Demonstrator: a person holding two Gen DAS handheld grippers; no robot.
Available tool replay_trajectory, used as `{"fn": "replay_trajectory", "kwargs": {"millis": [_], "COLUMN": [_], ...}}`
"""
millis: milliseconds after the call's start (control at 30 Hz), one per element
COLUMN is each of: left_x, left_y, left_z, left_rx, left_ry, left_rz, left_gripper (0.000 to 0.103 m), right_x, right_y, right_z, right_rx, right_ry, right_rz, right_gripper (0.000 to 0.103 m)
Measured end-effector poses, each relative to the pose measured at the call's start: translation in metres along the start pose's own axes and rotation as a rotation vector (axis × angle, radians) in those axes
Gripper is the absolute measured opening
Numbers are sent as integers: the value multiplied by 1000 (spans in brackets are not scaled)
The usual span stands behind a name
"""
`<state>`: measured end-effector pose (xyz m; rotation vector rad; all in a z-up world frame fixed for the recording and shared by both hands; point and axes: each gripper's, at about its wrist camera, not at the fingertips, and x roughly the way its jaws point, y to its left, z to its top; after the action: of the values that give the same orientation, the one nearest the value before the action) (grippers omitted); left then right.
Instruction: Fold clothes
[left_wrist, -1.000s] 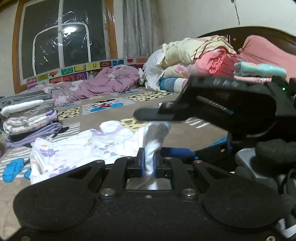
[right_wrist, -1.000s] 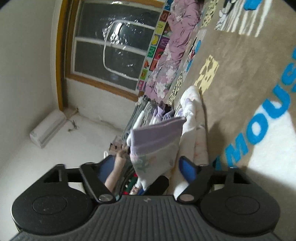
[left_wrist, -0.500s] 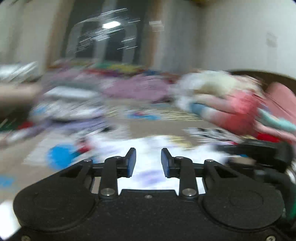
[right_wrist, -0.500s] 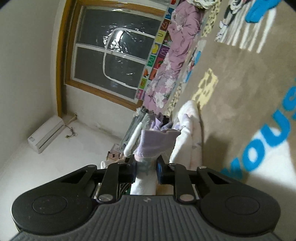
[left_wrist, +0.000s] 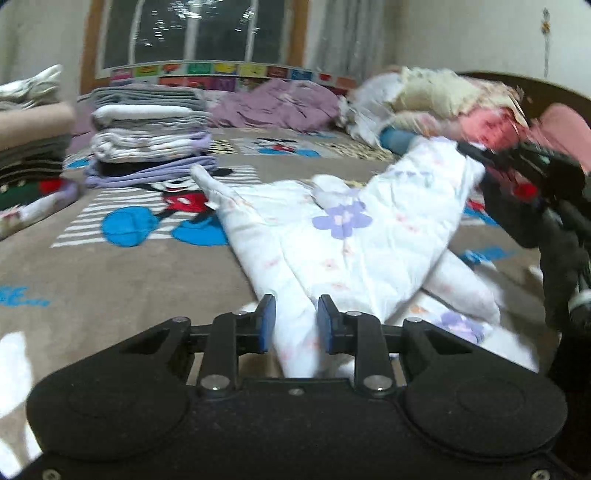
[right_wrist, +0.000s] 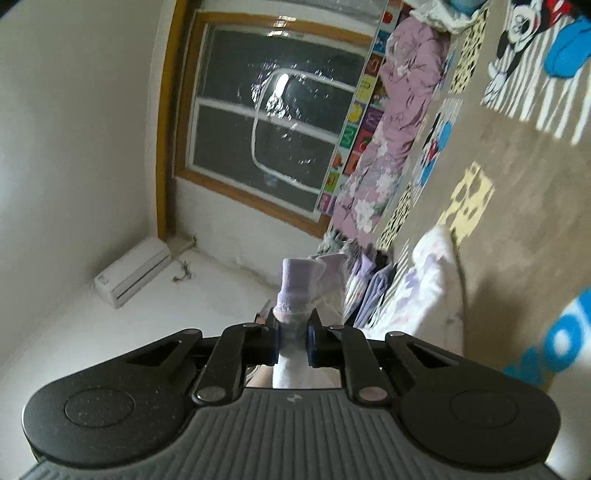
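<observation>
A white garment with purple flowers (left_wrist: 343, 240) lies on the brown cartoon blanket (left_wrist: 110, 280). My left gripper (left_wrist: 293, 325) is low over the blanket, its blue pads either side of a strip of the garment with small gaps, not clamped. My right gripper (right_wrist: 292, 332) is shut on the garment's purple-trimmed cuff (right_wrist: 297, 284) and holds it up; it shows at the right of the left wrist view (left_wrist: 517, 166), lifting one corner. The rest of the garment (right_wrist: 424, 291) hangs down to the blanket.
A stack of folded clothes (left_wrist: 147, 140) stands at the back left. A purple garment (left_wrist: 280, 107) lies by the window. A heap of unfolded laundry (left_wrist: 443, 103) is at the back right.
My left gripper let go of the garment, swung round and now straddles another strip of it. My right gripper closed on the cuff and lifted it.
</observation>
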<state>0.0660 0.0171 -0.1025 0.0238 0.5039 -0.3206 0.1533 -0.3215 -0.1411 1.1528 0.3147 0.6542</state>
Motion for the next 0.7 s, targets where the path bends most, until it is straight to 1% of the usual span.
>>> {"fn": "replay_trajectory", "kwargs": {"millis": [167,200,267,333,400,433,500,533,567,700], "left_x": [16,15,12,8,3,0,-3,-3,-1,15], "left_y": [3,5,13,21,32,40,54,58,62,69], "left_z": [-5,-4,0,5,9,11,14,16,17,31], "left_rx": [82,87,71,55,19,-15,-82,-109,-142,-225], "left_ry": [83,89,87,86,70,55,39,33,29,20], "left_rz": [9,4,-4,-13,-7,7,39,47,54,67], "left_gripper": [24,24,24,25,25,25,25,25,25,25], "right_x": [-11,-14,-18,-23,-25,-25,-24,-23,-21,-15], "right_y": [-6,-7,-9,-15,-22,-24,-26,-25,-24,-20], "right_z": [1,1,1,1,1,-1,-4,-5,-6,-11], "right_rx": [3,4,5,15,39,53,72,66,60,39], "right_ry": [-15,-18,-24,-27,-16,-13,3,7,10,24], "right_rz": [-63,-75,-100,-184,-214,-227,-224,-224,-223,-223], "right_gripper": [15,15,15,15,16,21,35,53,57,60]}}
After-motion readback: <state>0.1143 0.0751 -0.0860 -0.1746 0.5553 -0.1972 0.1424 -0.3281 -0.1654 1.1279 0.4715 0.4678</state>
